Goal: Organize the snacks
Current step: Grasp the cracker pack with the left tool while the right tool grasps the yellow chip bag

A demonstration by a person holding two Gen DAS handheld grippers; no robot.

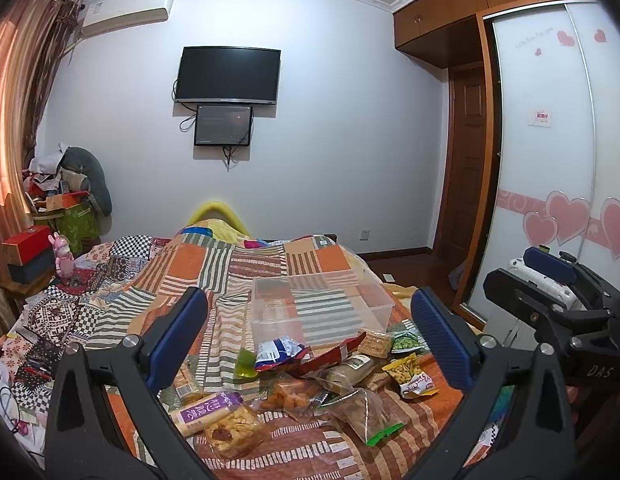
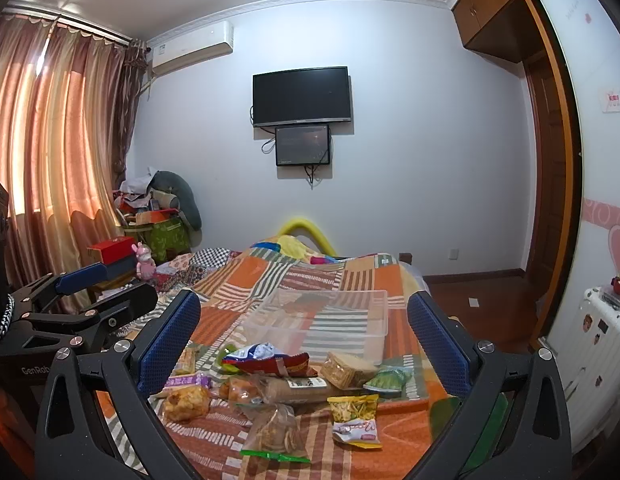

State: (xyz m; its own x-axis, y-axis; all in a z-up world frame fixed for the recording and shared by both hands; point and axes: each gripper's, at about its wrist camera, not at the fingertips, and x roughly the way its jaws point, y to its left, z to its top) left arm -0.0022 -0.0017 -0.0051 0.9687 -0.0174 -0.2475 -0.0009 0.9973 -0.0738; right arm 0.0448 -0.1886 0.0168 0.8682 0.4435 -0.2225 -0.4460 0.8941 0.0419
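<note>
Snack packets [image 1: 310,384] before clear bin [image 1: 321,308]

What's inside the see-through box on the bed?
Nothing yet. The clear box looks empty; through its walls you only see the striped quilt underneath. All the snack packets lie in a heap in front of it. Its near bottom edge is hidden by them.

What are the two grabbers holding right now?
Nothing. The left gripper and right gripper both have their jaws wide open above the snack packets, which lie untouched on the bed beside the clear plastic bin.
</note>
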